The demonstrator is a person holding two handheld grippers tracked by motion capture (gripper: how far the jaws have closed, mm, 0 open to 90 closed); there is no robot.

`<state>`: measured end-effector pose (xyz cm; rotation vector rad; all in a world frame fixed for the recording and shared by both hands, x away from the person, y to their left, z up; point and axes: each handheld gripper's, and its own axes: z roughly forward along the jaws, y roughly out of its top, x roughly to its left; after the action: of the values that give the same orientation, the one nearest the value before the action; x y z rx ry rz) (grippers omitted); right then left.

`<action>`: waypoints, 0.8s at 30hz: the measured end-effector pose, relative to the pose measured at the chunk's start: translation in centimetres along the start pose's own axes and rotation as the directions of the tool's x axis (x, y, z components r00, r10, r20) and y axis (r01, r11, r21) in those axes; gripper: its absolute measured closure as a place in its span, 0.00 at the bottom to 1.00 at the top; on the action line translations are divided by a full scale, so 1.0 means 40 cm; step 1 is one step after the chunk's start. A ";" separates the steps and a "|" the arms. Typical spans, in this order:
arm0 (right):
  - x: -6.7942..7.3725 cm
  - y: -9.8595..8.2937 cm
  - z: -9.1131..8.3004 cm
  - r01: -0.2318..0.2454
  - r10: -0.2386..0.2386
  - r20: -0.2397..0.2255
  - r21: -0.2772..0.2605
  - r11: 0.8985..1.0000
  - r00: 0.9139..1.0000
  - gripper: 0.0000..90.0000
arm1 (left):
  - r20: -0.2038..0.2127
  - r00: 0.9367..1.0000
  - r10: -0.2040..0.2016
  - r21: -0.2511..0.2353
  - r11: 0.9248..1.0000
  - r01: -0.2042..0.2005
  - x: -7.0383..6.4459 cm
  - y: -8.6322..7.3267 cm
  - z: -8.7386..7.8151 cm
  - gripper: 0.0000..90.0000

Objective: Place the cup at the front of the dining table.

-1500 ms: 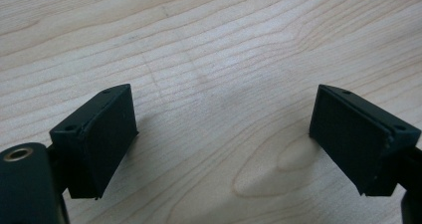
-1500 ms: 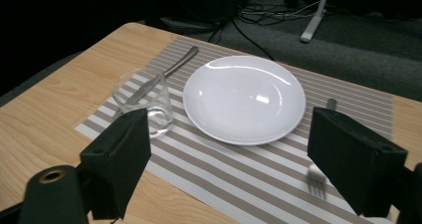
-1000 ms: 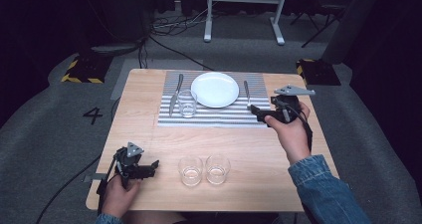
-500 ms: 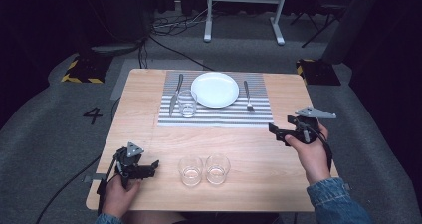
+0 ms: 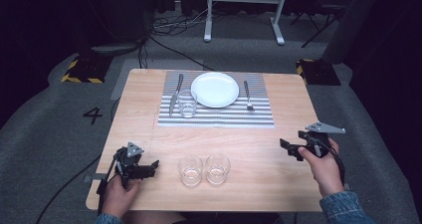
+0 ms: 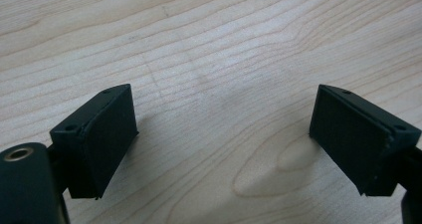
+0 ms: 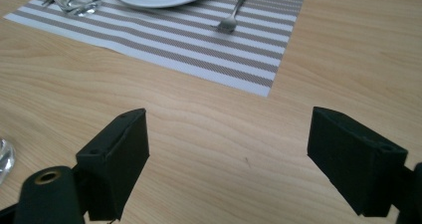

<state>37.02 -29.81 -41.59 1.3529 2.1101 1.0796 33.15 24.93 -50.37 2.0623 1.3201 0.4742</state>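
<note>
While plate (image 5: 215,89), fork (image 5: 247,95), knife (image 5: 175,93) and one glass (image 5: 187,103) sit placed, two glasses (image 5: 191,170) remain unplaced; left tool (image 5: 149,168) and right tool (image 5: 287,148) gape empty.

A grey carpeted floor (image 5: 59,134) surrounds the wooden table (image 5: 149,134), with a dark numeral 4 (image 5: 93,115) marked on it. The room beyond is dark, almost black. A white metal stand (image 5: 244,5) rests on two feet at the far side. Black cables (image 5: 164,27) trail across the carpet there. Two black blocks with yellow hazard stripes (image 5: 82,69) sit off the table's far corners.
</note>
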 end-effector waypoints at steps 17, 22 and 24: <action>-0.012 -0.116 0.045 -0.003 0.003 0.004 0.108 0.994 1.000 0.19 | -0.001 1.000 0.001 0.000 1.000 -0.001 0.000 0.000 0.000 0.13; -0.009 -0.137 0.052 -0.004 0.003 0.002 0.123 0.992 1.000 0.19 | -0.001 1.000 0.000 0.000 1.000 0.000 0.000 0.000 0.000 0.13; -0.007 -0.145 0.055 0.001 -0.001 0.003 0.133 0.991 1.000 0.19 | -0.001 1.000 0.001 0.000 1.000 -0.001 0.000 0.000 0.000 0.13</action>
<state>35.30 -30.54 -47.52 1.4126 2.2147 0.9498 33.16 24.93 -50.36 2.0634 1.3196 0.4760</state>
